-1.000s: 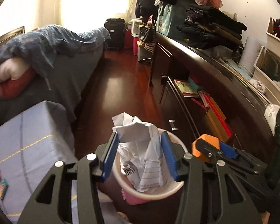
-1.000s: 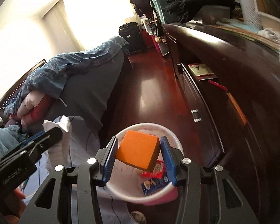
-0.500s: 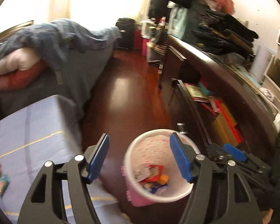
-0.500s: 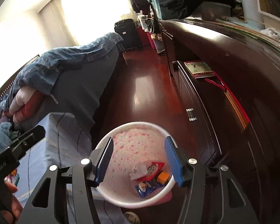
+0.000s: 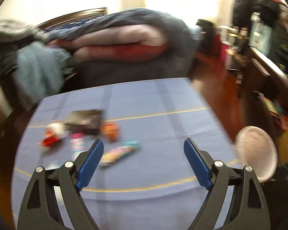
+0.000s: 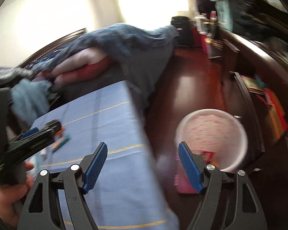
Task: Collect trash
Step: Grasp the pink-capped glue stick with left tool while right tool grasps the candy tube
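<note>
Blue-padded and empty, jaws having just opened wide, the left gripper [image 5: 142,151] and right gripper [image 6: 142,155] swing from the pink bin [image 6: 211,140] toward wrappers [image 5: 117,152] on the blue cloth [image 5: 163,103], where 1 slow, centred pinch each should serve best.

— What is sitting on the counter [image 5: 163,130] under that blue cloth?

— Blurred litter is lying toward its left side: a dark packet [image 5: 85,121], an orange piece [image 5: 111,131] just beside it, a red-and-white scrap [image 5: 51,136], a pink wrapper [image 5: 77,144] and a multicoloured wrapper [image 5: 121,151].

— And the floor [image 6: 184,88]?

— Dark red wood is showing beside the counter, and a pink bin [image 6: 211,138] is standing on it, some scraps lying inside.
</note>
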Demonstrator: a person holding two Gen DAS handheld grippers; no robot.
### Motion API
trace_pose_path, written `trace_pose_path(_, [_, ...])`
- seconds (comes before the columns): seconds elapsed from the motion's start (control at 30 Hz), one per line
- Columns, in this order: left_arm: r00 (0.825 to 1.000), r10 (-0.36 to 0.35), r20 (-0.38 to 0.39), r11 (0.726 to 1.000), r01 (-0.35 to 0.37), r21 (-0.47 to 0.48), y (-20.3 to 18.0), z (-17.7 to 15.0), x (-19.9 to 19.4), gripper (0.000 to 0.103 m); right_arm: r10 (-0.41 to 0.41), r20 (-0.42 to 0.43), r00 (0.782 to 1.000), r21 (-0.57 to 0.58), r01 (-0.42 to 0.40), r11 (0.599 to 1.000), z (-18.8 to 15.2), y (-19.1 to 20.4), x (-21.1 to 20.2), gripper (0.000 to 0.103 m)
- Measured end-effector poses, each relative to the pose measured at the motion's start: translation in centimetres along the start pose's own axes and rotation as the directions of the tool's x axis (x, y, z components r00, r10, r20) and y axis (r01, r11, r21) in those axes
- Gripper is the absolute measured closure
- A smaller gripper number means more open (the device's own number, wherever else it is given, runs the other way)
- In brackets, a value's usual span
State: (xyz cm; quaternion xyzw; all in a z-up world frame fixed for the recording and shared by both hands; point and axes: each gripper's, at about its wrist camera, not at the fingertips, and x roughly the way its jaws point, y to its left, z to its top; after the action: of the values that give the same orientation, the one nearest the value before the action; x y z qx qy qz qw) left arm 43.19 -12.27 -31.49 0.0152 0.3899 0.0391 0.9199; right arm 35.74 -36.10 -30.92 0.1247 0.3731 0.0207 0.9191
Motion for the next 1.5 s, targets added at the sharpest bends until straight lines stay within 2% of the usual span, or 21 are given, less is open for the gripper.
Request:
trace_pose_path(0.13, [0.996,0.073,-0.058,0.991,-0.079,-0.107,6.0,0.1,2.4,0.017,0.045,-0.022,0.999,-0.068,-0.047,0.997,-0.2,4.2,0.7,0.027])
trace_pose_path(0.27, [0.991,0.073,-0.108,0.984,-0.089,-0.153,9.6,0.3,5.4,0.019,0.07,-0.04,0.997,-0.142,-0.075,0.987,-0.5,8.5,1.7,0.025])
trace_pose_path(0.37, [0.987,0.038,-0.156,0.985,-0.063,-0.158,10.6,0.5,7.6,0.034,0.077,-0.057,0.995,-0.164,-0.085,0.983,-0.7,10.4,2.5,0.025])
trace_pose_path(0.5, [0.986,0.023,-0.167,0.987,-0.049,-0.154,10.9,0.2,8.7,0.036,0.078,-0.072,0.994,-0.178,-0.09,0.98,-0.9,12.0,3.4,0.025])
trace_pose_path(0.6, [0.985,0.003,-0.173,0.987,-0.031,-0.156,11.0,0.2,9.4,0.043,0.075,-0.078,0.994,-0.185,-0.088,0.979,-0.8,13.0,4.2,0.025])
trace_pose_path(0.67, [0.983,-0.011,-0.182,0.988,-0.018,-0.157,11.2,0.0,9.9,0.055,0.072,-0.084,0.994,-0.187,-0.087,0.979,-0.8,13.6,4.8,0.025])
trace_pose_path(0.8, [0.984,-0.005,-0.178,0.992,-0.017,-0.126,11.4,-0.3,10.3,0.065,0.068,-0.087,0.994,-0.191,-0.083,0.978,-0.7,14.6,5.4,0.025])
trace_pose_path(0.87, [0.985,-0.002,-0.171,0.994,-0.017,-0.112,11.3,-0.5,10.1,0.077,0.067,-0.091,0.994,-0.195,-0.084,0.977,-0.7,15.1,5.8,0.025])
trace_pose_path(1.0, [0.987,-0.019,-0.158,0.992,-0.001,-0.129,12.2,-0.6,9.7,0.08,0.069,-0.104,0.992,-0.204,-0.089,0.975,-0.9,16.3,6.7,0.025])
trace_pose_path(1.13, [0.993,0.002,-0.117,0.985,-0.021,-0.168,14.5,-0.7,7.8,0.08,0.075,-0.139,0.987,-0.235,-0.107,0.966,-1.3,17.8,8.8,0.022])
trace_pose_path(1.23, [0.995,0.005,-0.097,0.979,-0.025,-0.201,16.6,-0.5,6.4,0.08,0.08,-0.167,0.983,-0.28,-0.125,0.952,-1.7,19.2,10.8,0.015])
trace_pose_path(1.3, [0.996,0.013,-0.086,0.977,-0.031,-0.212,18.0,-0.5,5.6,0.079,0.124,-0.193,0.973,-0.314,-0.181,0.932,-1.8,20.3,12.1,0.004])
trace_pose_path(1.37, [0.997,0.024,-0.078,0.975,-0.04,-0.216,18.8,-0.4,5.1,0.08,0.148,-0.222,0.964,-0.358,-0.222,0.907,-1.9,21.1,13.4,0.004])
trace_pose_path(1.5, [0.997,0.025,-0.067,0.973,-0.04,-0.227,19.9,-0.4,4.5,0.079,0.092,-0.25,0.964,-0.472,-0.204,0.858,-2.2,22.7,16.1,0.004])
